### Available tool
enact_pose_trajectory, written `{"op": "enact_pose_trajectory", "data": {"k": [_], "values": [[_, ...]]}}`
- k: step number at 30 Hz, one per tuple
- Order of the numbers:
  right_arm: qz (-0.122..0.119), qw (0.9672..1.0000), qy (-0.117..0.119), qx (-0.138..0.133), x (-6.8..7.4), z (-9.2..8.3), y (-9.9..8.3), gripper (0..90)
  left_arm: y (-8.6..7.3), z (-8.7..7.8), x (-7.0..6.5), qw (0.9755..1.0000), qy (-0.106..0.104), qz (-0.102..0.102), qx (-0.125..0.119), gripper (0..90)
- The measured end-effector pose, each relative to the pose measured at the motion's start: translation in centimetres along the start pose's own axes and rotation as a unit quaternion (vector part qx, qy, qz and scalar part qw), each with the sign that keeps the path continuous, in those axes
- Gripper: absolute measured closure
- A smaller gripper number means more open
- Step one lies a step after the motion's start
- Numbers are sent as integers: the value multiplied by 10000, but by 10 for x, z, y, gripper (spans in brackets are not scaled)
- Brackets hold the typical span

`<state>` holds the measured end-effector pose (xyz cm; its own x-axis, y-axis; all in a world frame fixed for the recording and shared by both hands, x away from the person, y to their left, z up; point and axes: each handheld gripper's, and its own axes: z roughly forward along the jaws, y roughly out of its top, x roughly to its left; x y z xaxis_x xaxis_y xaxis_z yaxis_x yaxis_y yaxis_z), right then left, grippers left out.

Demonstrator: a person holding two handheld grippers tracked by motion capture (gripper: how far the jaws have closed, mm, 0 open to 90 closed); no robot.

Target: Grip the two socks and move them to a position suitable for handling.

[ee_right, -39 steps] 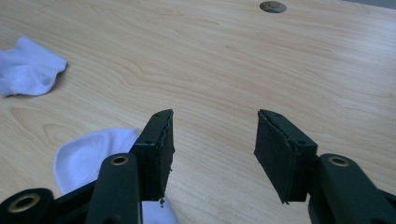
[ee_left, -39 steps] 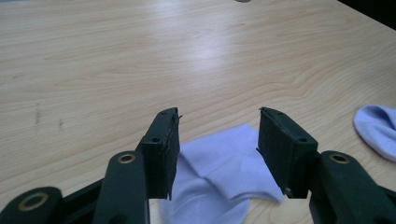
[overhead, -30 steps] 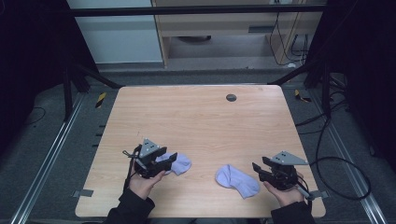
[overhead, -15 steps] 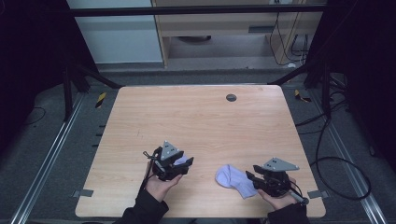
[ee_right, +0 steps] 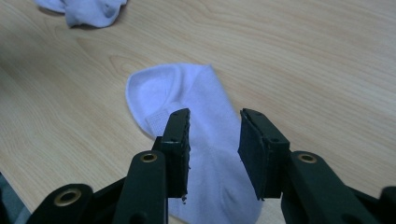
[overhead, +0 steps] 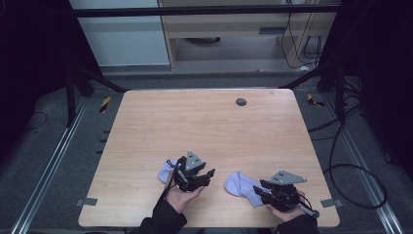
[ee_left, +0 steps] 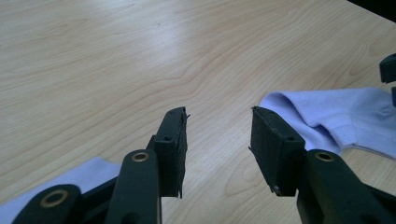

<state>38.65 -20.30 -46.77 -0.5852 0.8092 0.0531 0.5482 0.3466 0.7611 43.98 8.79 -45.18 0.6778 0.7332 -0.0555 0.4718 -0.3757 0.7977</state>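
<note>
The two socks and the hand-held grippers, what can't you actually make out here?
- Left sock, high view: mostly hidden under the left hand-held gripper; cut off by the bottom edge in the left gripper view.
- Right sock: its near end lies under the right hand-held gripper, whose jaws have been closing; contact between the pads and the cloth is hidden in the right gripper view and too small in the high view.
- Dark disc on the table: too small to identify.

Left gripper (overhead: pixel 207 174) and right gripper (overhead: pixel 260 192), jaws apart, just closing
</note>
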Motion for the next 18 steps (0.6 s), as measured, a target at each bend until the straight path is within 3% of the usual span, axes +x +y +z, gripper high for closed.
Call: {"op": "enact_pose_trajectory", "data": {"k": [7, 18], "values": [[-57, 9998, 138, 119, 4, 3, -5, 646, -3, 17, -16, 9998, -86, 87, 141, 554], [-89, 9992, 223, 328, 7, 8, -10, 656, -6, 35, -27, 9992, -190, 100, 340, 560]]}}
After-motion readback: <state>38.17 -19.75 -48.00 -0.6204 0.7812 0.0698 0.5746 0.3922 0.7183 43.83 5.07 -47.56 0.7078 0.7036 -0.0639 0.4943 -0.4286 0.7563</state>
